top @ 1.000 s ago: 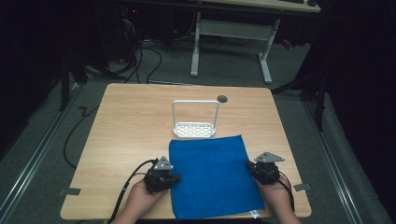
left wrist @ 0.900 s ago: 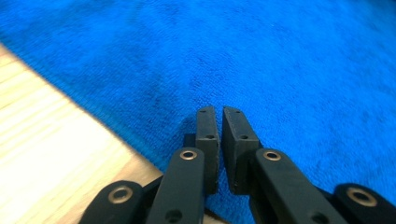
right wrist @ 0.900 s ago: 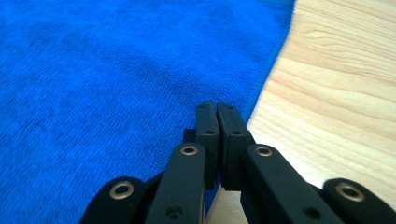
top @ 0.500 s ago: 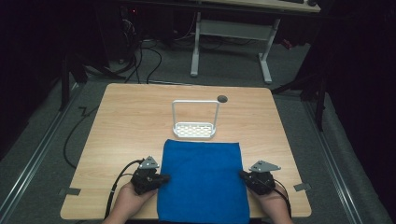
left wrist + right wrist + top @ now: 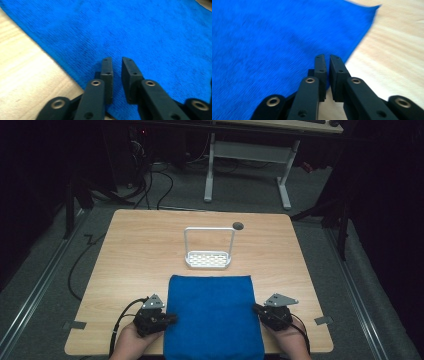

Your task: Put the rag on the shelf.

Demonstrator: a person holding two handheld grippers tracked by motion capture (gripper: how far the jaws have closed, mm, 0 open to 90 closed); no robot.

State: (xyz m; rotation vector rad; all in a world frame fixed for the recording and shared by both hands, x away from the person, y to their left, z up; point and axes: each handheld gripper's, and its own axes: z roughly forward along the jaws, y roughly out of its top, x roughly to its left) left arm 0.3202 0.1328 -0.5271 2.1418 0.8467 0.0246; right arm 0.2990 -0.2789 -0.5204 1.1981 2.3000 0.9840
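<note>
You are parting both tongs, left tongs (image 5: 170, 319) at nine o'clock, right tongs (image 5: 256, 309) at three, releasing the flattened blue towel (image 5: 214, 317) onto the tabletop (image 5: 140, 255).

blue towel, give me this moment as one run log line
blue towel: flat on table | left gripper: jaws just opening, nothing held | right gripper: jaws just opening, nothing held | white rack: beyond towel

You have no writing, label, brand, number or sign to read anywhere in these views.
</note>
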